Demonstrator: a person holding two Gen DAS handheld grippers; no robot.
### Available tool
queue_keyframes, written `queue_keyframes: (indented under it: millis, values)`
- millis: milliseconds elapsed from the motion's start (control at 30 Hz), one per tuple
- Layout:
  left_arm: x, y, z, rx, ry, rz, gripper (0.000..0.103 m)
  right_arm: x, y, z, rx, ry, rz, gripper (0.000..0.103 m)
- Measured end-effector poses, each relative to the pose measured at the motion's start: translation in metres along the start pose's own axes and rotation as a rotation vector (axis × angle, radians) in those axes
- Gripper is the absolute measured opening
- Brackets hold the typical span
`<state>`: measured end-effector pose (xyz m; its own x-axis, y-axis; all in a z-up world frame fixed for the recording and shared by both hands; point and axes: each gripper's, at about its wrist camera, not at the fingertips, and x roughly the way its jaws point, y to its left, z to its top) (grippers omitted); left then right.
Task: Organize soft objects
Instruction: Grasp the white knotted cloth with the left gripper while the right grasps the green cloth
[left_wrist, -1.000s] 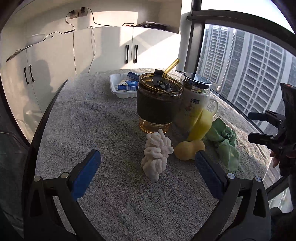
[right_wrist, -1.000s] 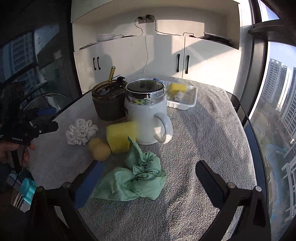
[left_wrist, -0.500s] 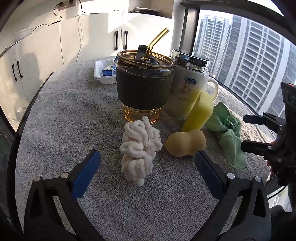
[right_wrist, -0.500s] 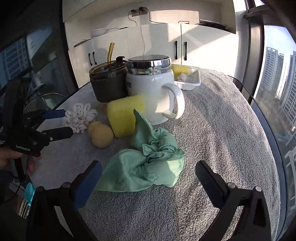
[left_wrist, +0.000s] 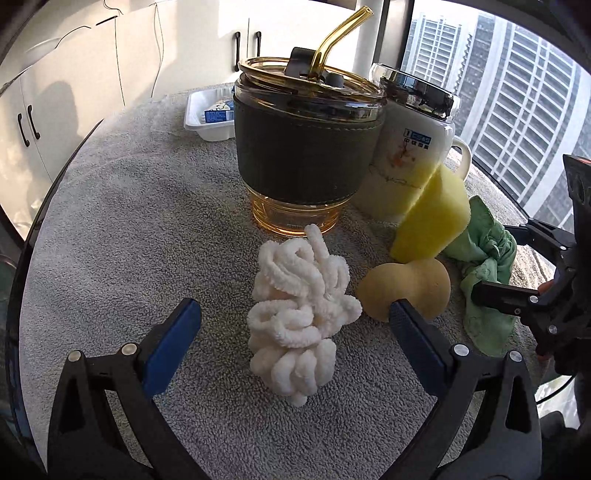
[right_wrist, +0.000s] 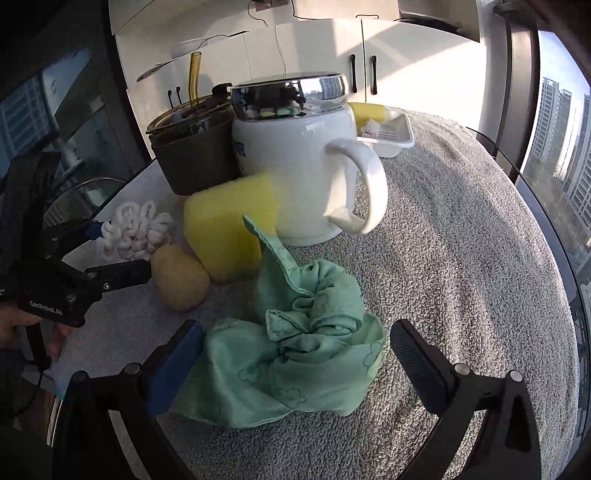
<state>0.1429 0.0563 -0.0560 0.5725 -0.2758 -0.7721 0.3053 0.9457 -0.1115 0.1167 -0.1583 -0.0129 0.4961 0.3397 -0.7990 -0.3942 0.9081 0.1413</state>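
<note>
Grey towelling covers the round tabletop (left_wrist: 122, 229). Nearest, the left tongs (left_wrist: 294, 320) gape wide around a white looped scrubber (left_wrist: 301, 317), not touching it; the right tongs (right_wrist: 295, 341) spread open around a crumpled green cloth (right_wrist: 295, 354). Between them lie a tan sponge (right_wrist: 181, 277) and yellow sponge (right_wrist: 229, 229). Farther stand a white mug (right_wrist: 295, 162), straw tumbler (left_wrist: 306, 147) and white tray (left_wrist: 207, 118).

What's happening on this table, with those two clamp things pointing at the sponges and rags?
A person holds a gripper in each hand. The left gripper is open, its fingers on either side of a white loopy scrubber; the right gripper is open around a crumpled green cloth. Nothing is gripped yet. A yellow sponge leans against a white lidded mug, with a tan gourd-shaped sponge nearby, all on a grey towel.
</note>
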Motion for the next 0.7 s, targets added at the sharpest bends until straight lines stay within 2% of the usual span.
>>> queue_keyframes:
  millis: [133, 267, 533, 700]
  values:
    - [0.005, 0.010, -0.001, -0.068, 0.039, -0.038, 0.103, 0.008, -0.001, 0.002, 0.011, 0.027, -0.010, 0.103]
    - [0.008, 0.008, 0.000, -0.045, 0.045, -0.014, 0.103, 0.015, 0.001, 0.003, 0.001, 0.055, -0.039, 0.103]
    - [0.008, 0.008, 0.002, -0.065, 0.038, -0.009, 0.103, 0.017, 0.013, -0.002, -0.034, 0.079, -0.085, 0.103]
    - [0.005, 0.001, 0.002, -0.032, 0.014, 0.044, 0.103, 0.018, 0.013, 0.000, -0.032, 0.099, -0.088, 0.103]
